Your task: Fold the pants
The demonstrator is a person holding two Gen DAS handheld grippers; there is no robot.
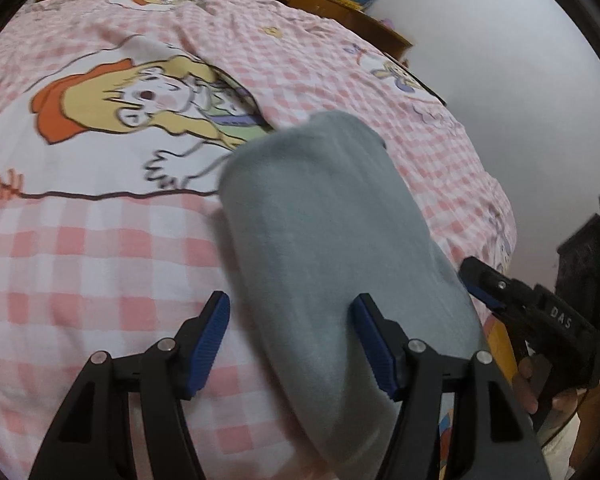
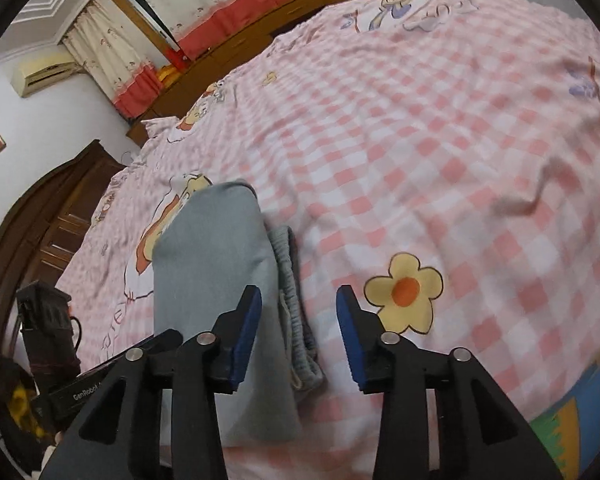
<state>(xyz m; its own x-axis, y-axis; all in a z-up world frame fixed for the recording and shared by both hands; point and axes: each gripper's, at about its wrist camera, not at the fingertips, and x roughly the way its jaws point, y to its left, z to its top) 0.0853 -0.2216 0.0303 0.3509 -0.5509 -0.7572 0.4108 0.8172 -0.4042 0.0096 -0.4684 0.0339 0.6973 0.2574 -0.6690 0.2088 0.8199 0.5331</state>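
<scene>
The grey-blue pants [image 1: 324, 248] lie folded into a long narrow stack on the pink checked bedspread [image 1: 92, 264]. My left gripper [image 1: 292, 320] is open above the near end of the stack, its blue pads straddling the left edge of the cloth without holding it. In the right wrist view the same pants [image 2: 216, 280] run away from me, with the ribbed waistband [image 2: 296, 312] sticking out along the right side. My right gripper [image 2: 298, 312] is open over that waistband, empty. The right gripper [image 1: 512, 300] also shows at the right of the left wrist view, held by a hand [image 1: 540, 392].
The bedspread carries a cartoon cowboy print [image 1: 132, 104] and a yellow flower print [image 2: 406, 292]. A wooden headboard shelf [image 1: 340, 4] runs along the far side. A dark wooden door [image 2: 40, 232], curtains [image 2: 204, 4] and an air conditioner [image 2: 40, 72] stand beyond the bed.
</scene>
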